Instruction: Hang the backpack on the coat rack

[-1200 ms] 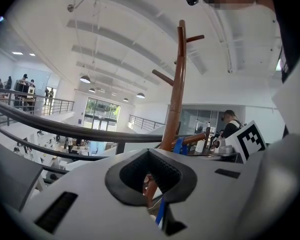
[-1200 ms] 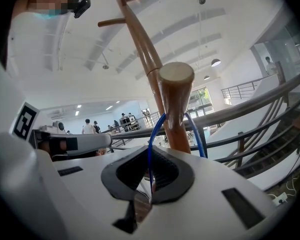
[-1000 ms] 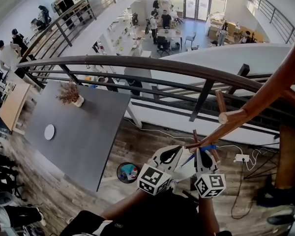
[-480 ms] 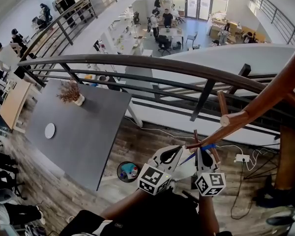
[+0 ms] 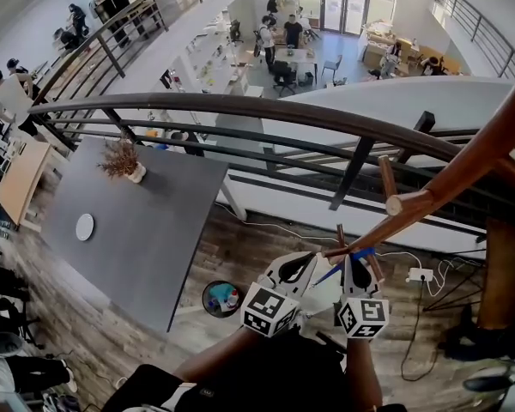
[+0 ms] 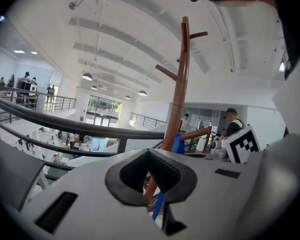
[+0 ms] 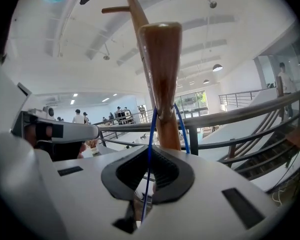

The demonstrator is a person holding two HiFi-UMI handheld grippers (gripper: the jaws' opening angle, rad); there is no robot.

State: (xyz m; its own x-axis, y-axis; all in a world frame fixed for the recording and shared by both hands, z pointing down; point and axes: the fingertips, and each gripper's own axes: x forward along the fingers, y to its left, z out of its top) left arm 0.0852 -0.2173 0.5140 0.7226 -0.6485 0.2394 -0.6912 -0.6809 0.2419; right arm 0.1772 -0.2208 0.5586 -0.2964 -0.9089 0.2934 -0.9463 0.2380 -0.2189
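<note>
The left hand-held gripper (image 6: 150, 181) fills the 6 o'clock part of the view, its jaws pressed together on a blue strap (image 6: 177, 144) that runs up to the brown coat rack (image 6: 180, 84) just beyond. The rack's pole rises toward 12 o'clock, with pegs branching toward 10 and 2 o'clock. A dark railing (image 6: 65, 126) crosses at 9 o'clock, and a person (image 6: 233, 124) stands at 3 o'clock.

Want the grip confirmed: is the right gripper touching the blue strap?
Touching: the right gripper view shows the right gripper shut on the blue strap.
</note>
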